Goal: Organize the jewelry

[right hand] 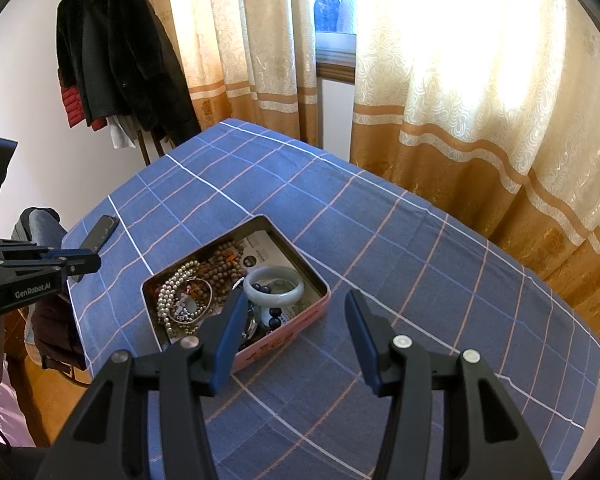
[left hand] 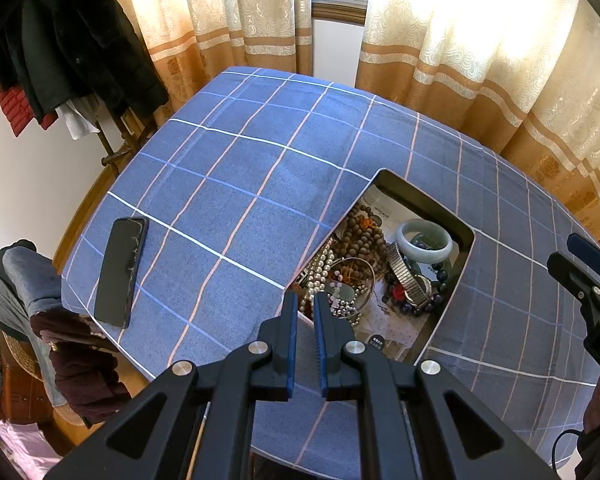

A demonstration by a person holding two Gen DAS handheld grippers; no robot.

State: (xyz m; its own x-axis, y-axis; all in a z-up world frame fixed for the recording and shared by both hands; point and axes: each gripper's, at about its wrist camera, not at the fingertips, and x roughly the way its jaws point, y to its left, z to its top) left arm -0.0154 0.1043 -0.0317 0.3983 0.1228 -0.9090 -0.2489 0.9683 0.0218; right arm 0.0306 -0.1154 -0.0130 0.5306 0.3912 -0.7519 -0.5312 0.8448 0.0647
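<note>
— Left tongs (left hand: 305, 312) first: what do they hold?
— Nothing; nearly closed, tips over the near corner of the jewelry tin (left hand: 464, 256), which sits on the blue checked bench (left hand: 228, 184). A phone (left hand: 121, 272) lies well to the left.
— And the other view?
— Right tongs (right hand: 296, 308) spread wide, empty, just before the tin (right hand: 292, 330); a jade bangle (right hand: 274, 286) lies inside among beads.
</note>
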